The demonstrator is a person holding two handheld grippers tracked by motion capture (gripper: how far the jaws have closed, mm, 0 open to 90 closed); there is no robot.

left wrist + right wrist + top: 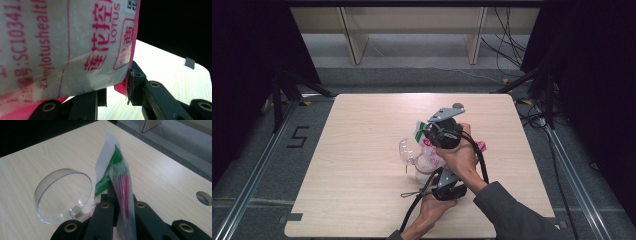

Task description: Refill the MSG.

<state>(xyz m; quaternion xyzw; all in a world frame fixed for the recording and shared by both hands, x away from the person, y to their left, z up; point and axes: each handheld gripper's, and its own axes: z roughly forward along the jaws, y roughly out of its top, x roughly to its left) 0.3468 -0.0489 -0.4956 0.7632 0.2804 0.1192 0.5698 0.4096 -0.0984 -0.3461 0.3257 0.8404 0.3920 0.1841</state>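
A white bag with pink print and a green-edged top stands in the middle of the table. My right gripper is shut on the bag's top edge, where green and red-striped film sticks up between the jaws. My left gripper is shut on the lower part of the bag, whose pink seam is pinched against one pad. A clear round container lid stands open just left of the bag.
The light wooden table has a round cable hole near its far edge. A small grey square lies on the table's edge. Beyond the table are floor cables and dark curtains on both sides.
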